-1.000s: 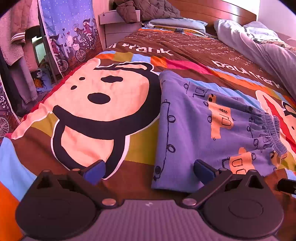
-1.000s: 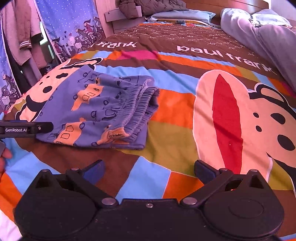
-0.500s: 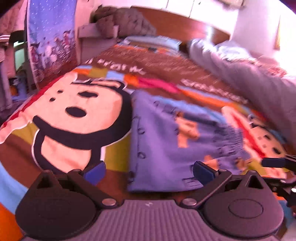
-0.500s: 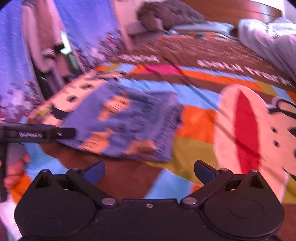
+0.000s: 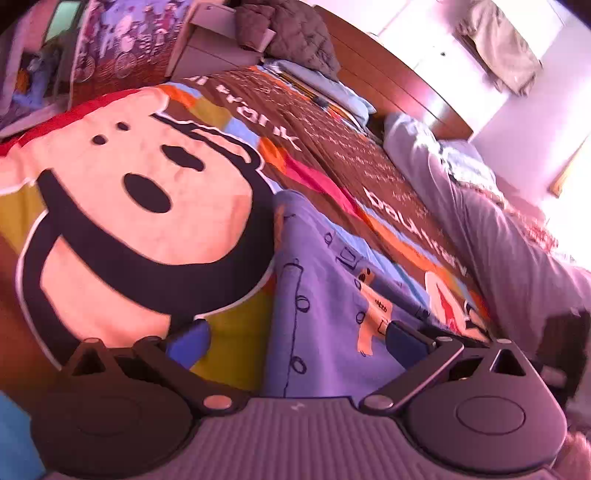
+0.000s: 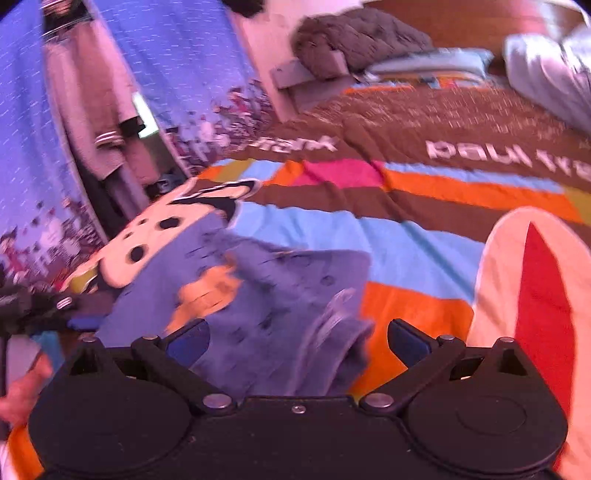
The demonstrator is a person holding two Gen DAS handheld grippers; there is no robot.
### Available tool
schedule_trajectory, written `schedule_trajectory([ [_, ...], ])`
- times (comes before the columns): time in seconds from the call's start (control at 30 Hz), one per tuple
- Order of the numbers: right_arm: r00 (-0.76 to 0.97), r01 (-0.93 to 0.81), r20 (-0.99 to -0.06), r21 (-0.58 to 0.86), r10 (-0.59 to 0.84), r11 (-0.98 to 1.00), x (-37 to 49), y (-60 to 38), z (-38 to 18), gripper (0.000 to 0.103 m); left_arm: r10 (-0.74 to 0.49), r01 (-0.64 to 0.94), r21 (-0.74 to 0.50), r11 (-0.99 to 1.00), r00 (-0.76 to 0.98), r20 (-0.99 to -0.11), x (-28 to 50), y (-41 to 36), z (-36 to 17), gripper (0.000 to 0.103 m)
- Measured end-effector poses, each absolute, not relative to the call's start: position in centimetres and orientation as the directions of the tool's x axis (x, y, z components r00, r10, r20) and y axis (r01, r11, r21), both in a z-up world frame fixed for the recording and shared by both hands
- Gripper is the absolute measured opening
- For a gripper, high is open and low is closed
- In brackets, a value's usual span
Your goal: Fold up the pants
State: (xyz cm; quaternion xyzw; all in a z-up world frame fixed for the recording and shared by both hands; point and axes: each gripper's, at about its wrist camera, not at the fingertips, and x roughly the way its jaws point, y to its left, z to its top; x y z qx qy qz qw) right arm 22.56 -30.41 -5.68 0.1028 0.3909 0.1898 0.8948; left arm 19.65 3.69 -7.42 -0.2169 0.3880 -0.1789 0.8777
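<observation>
The blue patterned pants (image 5: pixel 325 306) lie folded flat on the bed (image 5: pixel 122 221), on its bright cartoon-print cover, toward the near edge. In the left wrist view the left gripper (image 5: pixel 295 341) hangs low over the near left part of the cloth with its jaws spread wide: the left blue pad (image 5: pixel 188 341) sits over the bare cover just beside the pants' left edge, the right pad over the printed fabric. Nothing is pinched between them.

In the right wrist view, which is blurred, the right gripper (image 6: pixel 297 341) is also low over the pants (image 6: pixel 258 295), at the gathered waistband end on the right, its jaws spread with cloth showing in the gap but not clamped. The left gripper shows at the far left of this view, near the pants' other end, with a bit of the person's hand (image 6: pixel 22 387) below it.

At the far end of the bed, by the wooden headboard (image 5: pixel 388 81), a dark quilted garment (image 5: pixel 295 33) is heaped beside a light pillow, and a grey blanket (image 5: pixel 480 221) runs along the right side. A small cabinet (image 5: pixel 210 48) stands at the far left; whether anything is inside it cannot be told.
</observation>
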Motion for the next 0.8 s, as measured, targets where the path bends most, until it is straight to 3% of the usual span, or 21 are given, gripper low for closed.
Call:
schedule_trajectory([
  [0.17, 0.608, -0.272, -0.633, 0.401, 0.479, 0.875, 23.7, -30.2, -7.7, 0.097, -0.465, 0.176, -0.464, 0.868, 0.615, -0.637, 20.1, 2.3, -7.5, 0.103],
  [0.47, 0.648, -0.188, -0.497, 0.630, 0.577, 0.754, 22.5, -33.4, -8.7, 0.099, -0.500, 0.153, -0.532, 0.833, 0.620, -0.604, 20.0, 3.2, -8.0, 0.103],
  [0.63, 0.684, -0.125, -0.520, 0.609, 0.512, 0.784, 21.8, -33.7, -8.5, 0.076, -0.502, 0.150, -0.539, 0.829, 0.626, -0.597, 19.8, 3.3, -7.9, 0.102],
  [0.77, 0.695, -0.100, -0.534, 0.592, 0.482, 0.800, 21.4, -33.6, -8.7, 0.052, -0.493, 0.136, -0.542, 0.829, 0.637, -0.593, 19.5, 3.6, -7.8, 0.091],
  [0.8, 0.693, -0.099, -0.539, 0.586, 0.478, 0.804, 21.5, -33.5, -8.7, 0.050, -0.489, 0.135, -0.540, 0.831, 0.639, -0.594, 19.5, 3.6, -7.8, 0.088],
])
